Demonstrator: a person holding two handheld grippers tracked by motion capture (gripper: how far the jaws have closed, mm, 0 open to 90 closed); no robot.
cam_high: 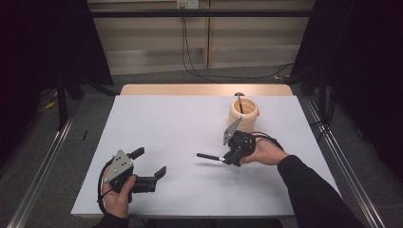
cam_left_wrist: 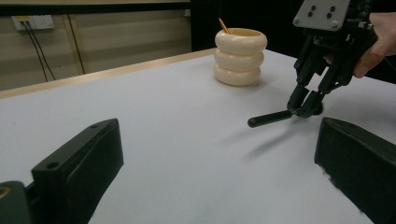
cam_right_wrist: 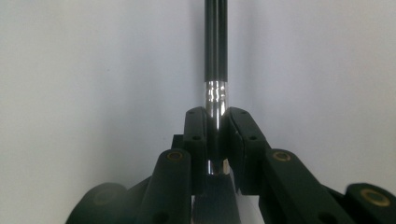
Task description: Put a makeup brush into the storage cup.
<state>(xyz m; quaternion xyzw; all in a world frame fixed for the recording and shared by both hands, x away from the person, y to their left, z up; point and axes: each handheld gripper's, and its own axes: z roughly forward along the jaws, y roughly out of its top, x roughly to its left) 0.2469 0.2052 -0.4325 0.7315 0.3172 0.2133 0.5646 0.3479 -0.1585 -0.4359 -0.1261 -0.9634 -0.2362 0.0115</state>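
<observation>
White-topped table (cam_high: 157, 142) with a wood strip along its far edge. Grey floor (cam_high: 95, 123) around it, metal rails (cam_high: 43, 166) on both sides. Beige panelled wall (cam_high: 152, 42) behind, wall socket (cam_high: 187, 4) up top, black cables (cam_high: 190, 57) hanging down. Black curtains (cam_high: 43, 42) left and right.

Left gripper (cam_high: 151, 164) at lower left of the high view, jaws spread wide; right gripper (cam_high: 227, 158) right of centre, jaws clamped together.

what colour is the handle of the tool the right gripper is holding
Black, with a shiny silver metal neck where the right gripper clamps it; clearest in the right gripper view.
</observation>
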